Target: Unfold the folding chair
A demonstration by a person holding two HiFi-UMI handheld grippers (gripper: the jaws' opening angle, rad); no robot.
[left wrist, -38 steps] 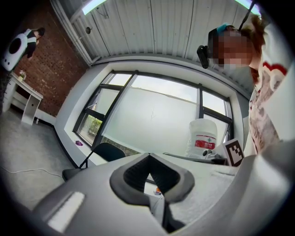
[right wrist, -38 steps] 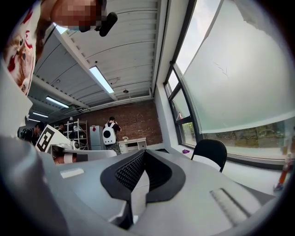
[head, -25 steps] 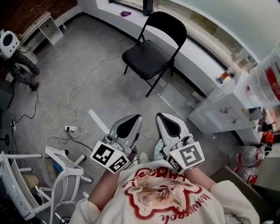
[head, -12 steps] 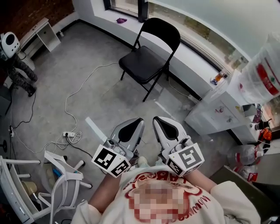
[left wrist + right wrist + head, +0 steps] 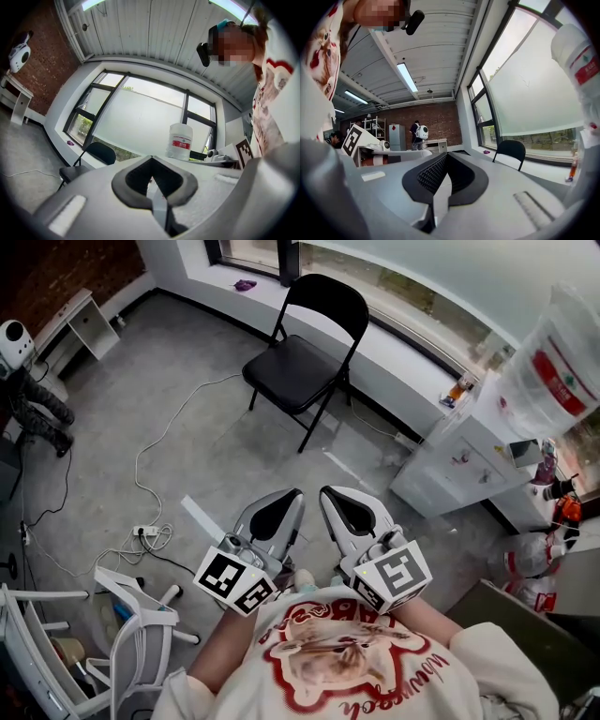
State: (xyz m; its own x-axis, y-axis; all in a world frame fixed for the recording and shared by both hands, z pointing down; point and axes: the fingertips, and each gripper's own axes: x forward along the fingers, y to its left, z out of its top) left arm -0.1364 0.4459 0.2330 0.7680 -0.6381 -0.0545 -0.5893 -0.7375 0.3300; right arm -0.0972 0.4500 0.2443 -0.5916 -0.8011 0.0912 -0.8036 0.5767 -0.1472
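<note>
Centrally, left hand-held gripper (image 5: 285,503) and right hand-held gripper (image 5: 336,503), jaws together, empty; folding chair (image 5: 298,373) stands unfolded well apart, rear legs partly hidden by its seat.

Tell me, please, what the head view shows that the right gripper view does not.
Only the head view shows the floor with the white power strip and its cable, and the white chair. Only the right gripper view shows the ceiling with its strip lights. Both show the black folding chair, standing unfolded by the window, the white jug with a red label, and the right gripper, jaws together.
</note>
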